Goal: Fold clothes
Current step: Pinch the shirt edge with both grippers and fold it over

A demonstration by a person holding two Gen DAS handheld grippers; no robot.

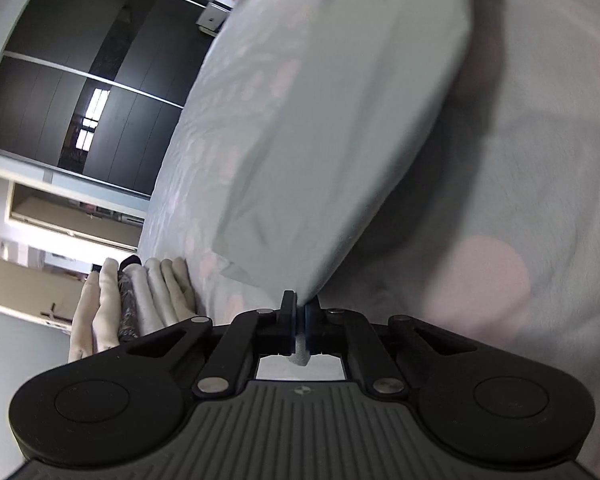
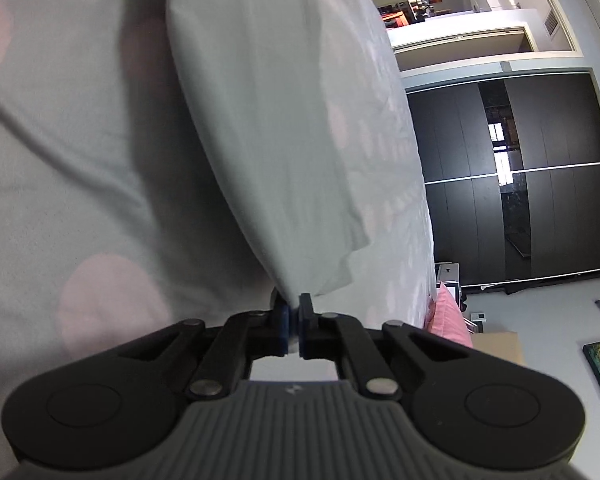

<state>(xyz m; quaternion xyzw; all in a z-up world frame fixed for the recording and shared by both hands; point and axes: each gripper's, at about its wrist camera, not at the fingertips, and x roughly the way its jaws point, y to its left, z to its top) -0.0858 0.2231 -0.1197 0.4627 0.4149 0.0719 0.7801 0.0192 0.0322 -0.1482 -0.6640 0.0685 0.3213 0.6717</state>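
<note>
Grippers, left (image 1: 298,322) and right (image 2: 294,326), each pinch a corner of the pale-green cloth (image 1: 332,128), lifted over a dotted bedsheet (image 1: 520,240). Folded towels (image 1: 136,300) lie nearby; dark wardrobe (image 2: 540,176) beyond. Cloth hangs smooth, faintly creased.

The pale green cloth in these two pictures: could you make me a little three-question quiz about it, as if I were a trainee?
1. True or false: the left tool is shut on a corner of the pale green cloth.
2. What lies under the cloth? A) a bare wooden table B) a bedsheet with pink dots C) a carpet
3. Fill in: beside the bed, the left wrist view shows a stack of folded ____.

Key: 1 true. 2 B. 3 clothes. The right tool is pinching the cloth too, so both ends are held.
</note>
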